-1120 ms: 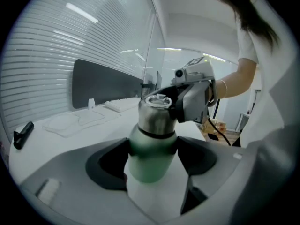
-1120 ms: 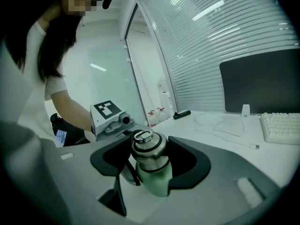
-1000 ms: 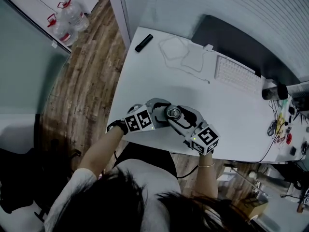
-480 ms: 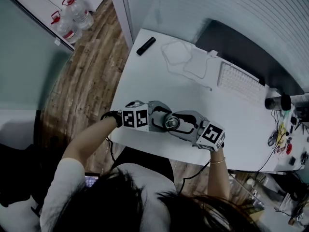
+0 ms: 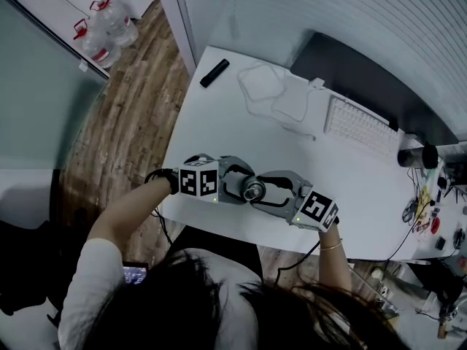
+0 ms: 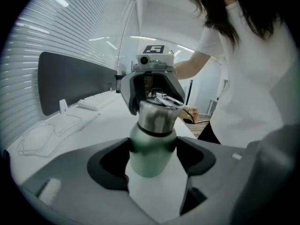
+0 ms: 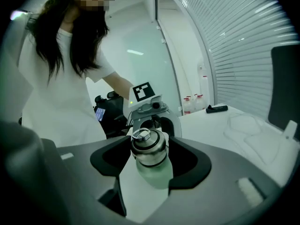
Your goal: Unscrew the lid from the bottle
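Note:
A green bottle point(image 6: 152, 146) with a metal lid point(image 7: 149, 146) stands near the front edge of the white table point(image 5: 350, 181). In the head view the lid point(image 5: 254, 190) shows between the two grippers. My left gripper point(image 6: 152, 157) comes from the left and is shut on the bottle's green body. My right gripper point(image 7: 149, 159) comes from the right, higher up, and its pads press on the metal lid. Each gripper faces the other across the bottle: the right gripper point(image 6: 152, 95) and the left gripper point(image 7: 151, 121). The bottle's base is hidden.
A white keyboard point(image 5: 361, 122) and a dark panel point(image 5: 357, 71) lie at the table's back. A black remote point(image 5: 214, 73) and a white cable loop point(image 5: 273, 93) sit at the far left. Small clutter point(image 5: 427, 195) lines the right edge. Water jugs point(image 5: 109, 24) stand on the wooden floor.
Both grippers, still on the bottle, have drifted a little left and toward the front edge. The right gripper's handle has swung round the lid, and the left one has swung the opposite way.

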{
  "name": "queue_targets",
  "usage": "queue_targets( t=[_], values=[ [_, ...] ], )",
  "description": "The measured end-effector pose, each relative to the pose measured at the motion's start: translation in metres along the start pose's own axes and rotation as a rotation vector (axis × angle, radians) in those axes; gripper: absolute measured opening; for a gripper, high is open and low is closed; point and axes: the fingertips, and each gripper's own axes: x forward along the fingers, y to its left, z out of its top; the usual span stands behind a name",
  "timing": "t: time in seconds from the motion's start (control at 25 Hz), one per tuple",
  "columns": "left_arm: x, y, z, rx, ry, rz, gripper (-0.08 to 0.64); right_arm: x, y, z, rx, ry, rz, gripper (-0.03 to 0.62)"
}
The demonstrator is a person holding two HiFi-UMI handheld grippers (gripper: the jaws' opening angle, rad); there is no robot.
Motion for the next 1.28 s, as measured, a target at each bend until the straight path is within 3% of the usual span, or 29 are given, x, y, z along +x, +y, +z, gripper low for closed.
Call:
queue_targets(
  t=[0.16, 0.36, 0.56, 0.72, 0.88, 1.04, 1.28],
  values=[
    [0.002, 0.000, 0.002, -0.038, -0.040, 0.073, 0.368, -0.018, 0.001, 0.011, 0.107, -0.124, -0.139, 0.250],
    [0.003, -0.002, 0.003, -0.104, -0.080, 0.186, 0.368, -0.024, 0.003, 0.015, 0.209, -0.279, -0.399, 0.250],
    [0.004, -0.002, 0.003, -0.170, -0.100, 0.298, 0.367, -0.014, 0.005, 0.002, 0.300, -0.332, -0.625, 0.250],
    [0.004, -0.002, 0.003, -0.208, -0.110, 0.359, 0.366, -0.011, 0.002, 0.000, 0.319, -0.346, -0.742, 0.251],
    [0.003, -0.003, 0.002, -0.229, -0.123, 0.388, 0.365, -0.007, -0.002, 0.001, 0.311, -0.347, -0.789, 0.250],
    [0.003, -0.002, 0.002, -0.230, -0.125, 0.379, 0.365, -0.009, -0.003, 0.001, 0.295, -0.340, -0.778, 0.252],
    [0.003, -0.004, 0.002, -0.193, -0.116, 0.319, 0.365, -0.007, 0.000, 0.000, 0.231, -0.302, -0.634, 0.258]
  ],
)
